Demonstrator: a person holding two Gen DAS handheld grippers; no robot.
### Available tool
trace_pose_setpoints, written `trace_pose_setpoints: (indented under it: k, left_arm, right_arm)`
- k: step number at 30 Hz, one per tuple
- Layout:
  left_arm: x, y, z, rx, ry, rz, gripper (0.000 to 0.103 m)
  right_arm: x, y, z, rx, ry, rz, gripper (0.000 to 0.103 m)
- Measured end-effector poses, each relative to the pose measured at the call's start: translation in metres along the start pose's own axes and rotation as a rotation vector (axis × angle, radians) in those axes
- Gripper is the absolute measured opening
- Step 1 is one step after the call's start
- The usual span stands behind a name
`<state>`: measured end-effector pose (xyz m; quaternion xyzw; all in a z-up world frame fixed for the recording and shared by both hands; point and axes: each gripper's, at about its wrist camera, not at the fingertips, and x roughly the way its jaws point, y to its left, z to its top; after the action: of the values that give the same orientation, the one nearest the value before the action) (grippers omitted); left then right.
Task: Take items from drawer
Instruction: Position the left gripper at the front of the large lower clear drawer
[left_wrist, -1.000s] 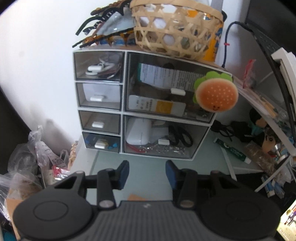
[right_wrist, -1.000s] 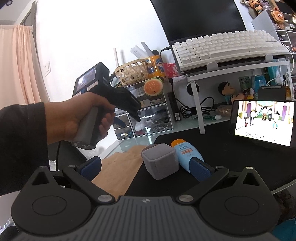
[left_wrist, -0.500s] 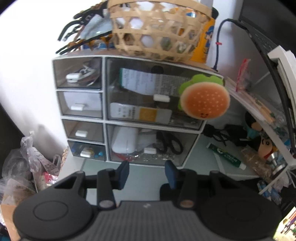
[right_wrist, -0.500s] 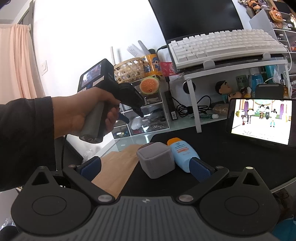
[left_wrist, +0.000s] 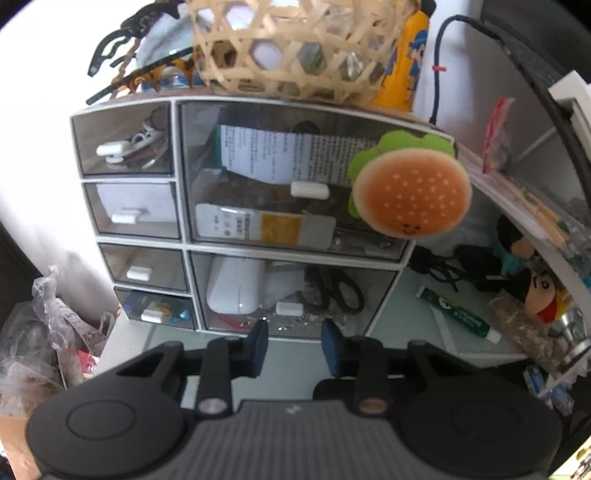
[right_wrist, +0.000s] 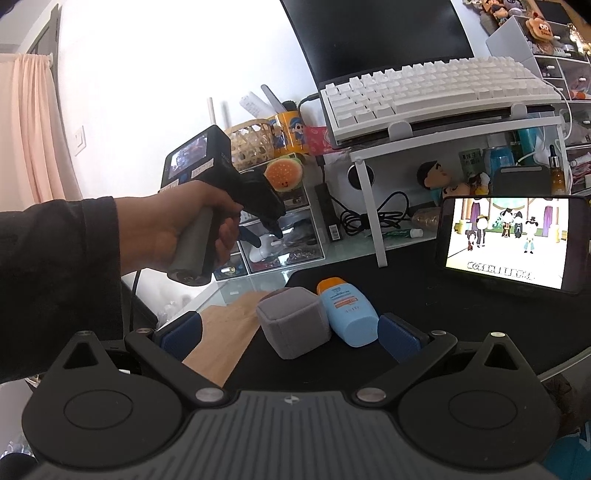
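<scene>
Six translucent drawers make up the small drawer cabinet (left_wrist: 243, 221), all of them shut, and their tinted fronts blur what lies inside: a white rounded object and dark scissors (left_wrist: 338, 290) show in the bottom right drawer (left_wrist: 295, 295), while the papers and packets in the big one above are hard to read. On top, the woven basket (left_wrist: 291, 48) is cut off by the frame's upper edge, as is the yellow cartoon cup (left_wrist: 404, 62) beside it. A plush hamburger (left_wrist: 412, 192) hangs in front of the upper right drawer's corner, hiding part of it. The left gripper (left_wrist: 293, 343) hovers just before the bottom right drawer's white handle (left_wrist: 289, 308), fingers parted by a modest gap and holding nothing. In the right wrist view the left hand (right_wrist: 184, 229) and its tool cover much of the cabinet. The right gripper (right_wrist: 290, 334) is spread wide and empty above the black mat (right_wrist: 461, 314), with a grey cube-shaped case (right_wrist: 293, 321) and a blue sunscreen bottle (right_wrist: 347, 314) lying side by side, touching, between its fingers. A phone (right_wrist: 511, 242) playing a cartoon stands at the right.
</scene>
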<state>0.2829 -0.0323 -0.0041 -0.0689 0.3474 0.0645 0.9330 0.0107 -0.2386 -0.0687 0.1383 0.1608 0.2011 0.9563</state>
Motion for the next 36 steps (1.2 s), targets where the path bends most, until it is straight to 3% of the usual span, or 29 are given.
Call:
trace_pose_setpoints:
  k: [7,15,36]
  left_arm:
    - [0.01,-0.002,0.0,0.001,-0.001,0.01,0.033]
    - [0.017,-0.005,0.001,0.006,-0.008,0.03,0.021]
    - [0.021,-0.017,-0.004,0.03,0.008,0.104,0.021]
  right_arm:
    - [0.004,-0.004,-0.001,0.003,0.012,-0.017,0.103]
    - [0.008,-0.009,-0.002,0.015,0.022,-0.032,0.103]
    - [0.004,-0.012,-0.001,0.017,0.006,-0.038,0.103]
